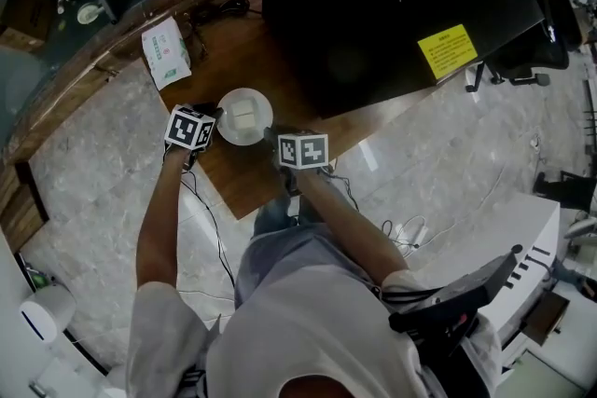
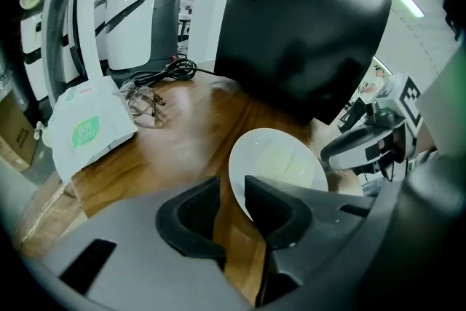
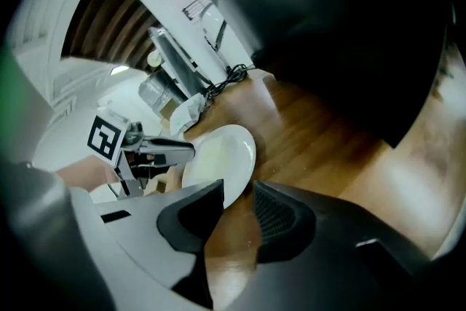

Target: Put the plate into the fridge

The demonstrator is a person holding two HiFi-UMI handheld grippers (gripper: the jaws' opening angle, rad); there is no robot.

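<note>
So this is the pick-up step, nothing is actually grabbed yet. The white plate sits on the wooden counter, out in the middle of the top, just off the front corner of the black fridge.

The left gripper is at the plate's left rim and the right gripper is at its right rim. On both, the jaws are spread with a narrow gap. You can see bare wood through each gap, and the rim is only nosing in beside one jaw, so no pinch on either side.

A tissue pack lies well apart, toward the counter's back edge, so it's not in the way.

My guess for the next move: slide each gripper a bit further onto the rim, close both, then lift level. The fridge front looks closed from here, so one gripper probably has to deal with the door first, or the plate goes nowhere.
</note>
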